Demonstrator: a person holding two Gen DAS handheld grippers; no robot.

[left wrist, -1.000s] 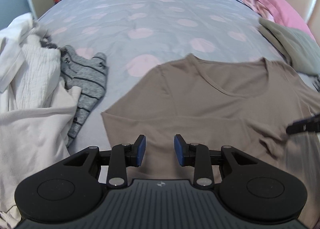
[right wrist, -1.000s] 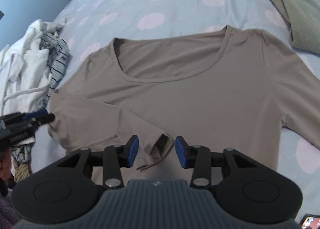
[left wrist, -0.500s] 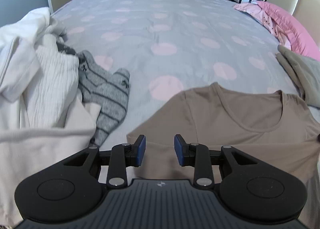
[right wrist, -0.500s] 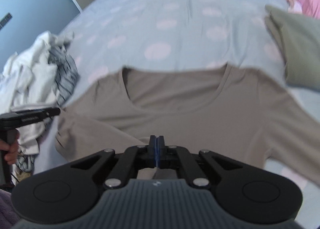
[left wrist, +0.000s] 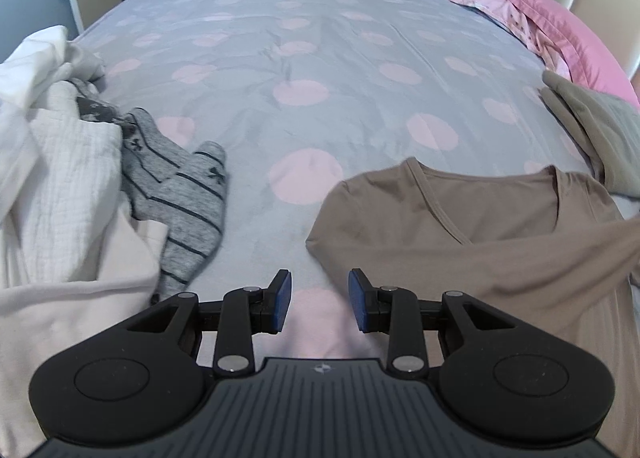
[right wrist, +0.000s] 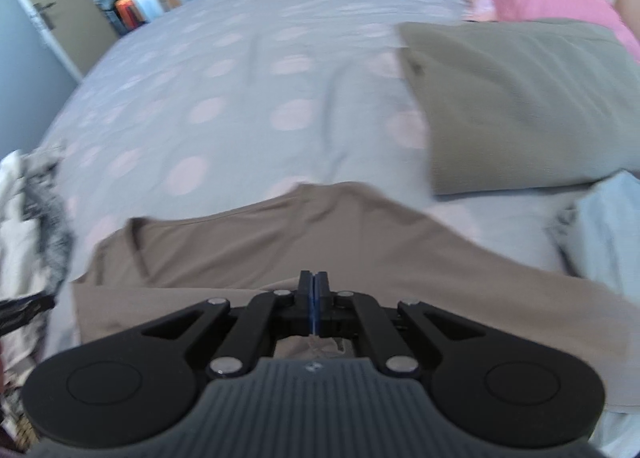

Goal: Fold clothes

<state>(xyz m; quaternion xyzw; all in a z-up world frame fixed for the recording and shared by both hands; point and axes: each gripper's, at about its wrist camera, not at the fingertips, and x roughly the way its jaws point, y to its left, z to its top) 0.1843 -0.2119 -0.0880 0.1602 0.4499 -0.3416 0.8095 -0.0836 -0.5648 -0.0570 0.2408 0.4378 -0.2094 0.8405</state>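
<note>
Right tool pinching brown shirt sleeve, left tool spread and empty.

Right tool (right wrist: 314, 304): pads pressed together on a bit of brown shirt (right wrist: 360, 242) fabric, sleeve drawn across the shirt body. Left tool (left wrist: 319, 300): jaws apart, nothing between them, over bare bed (left wrist: 320, 58) just beside the shirt's left shoulder. Shirt lies flat on the dotted bed cover, neckline away from the tools. Pile of white and grey striped clothes (left wrist: 80, 186) to the left, olive garment (right wrist: 520, 98) and pink pillow (left wrist: 560, 30) to the right.
</note>
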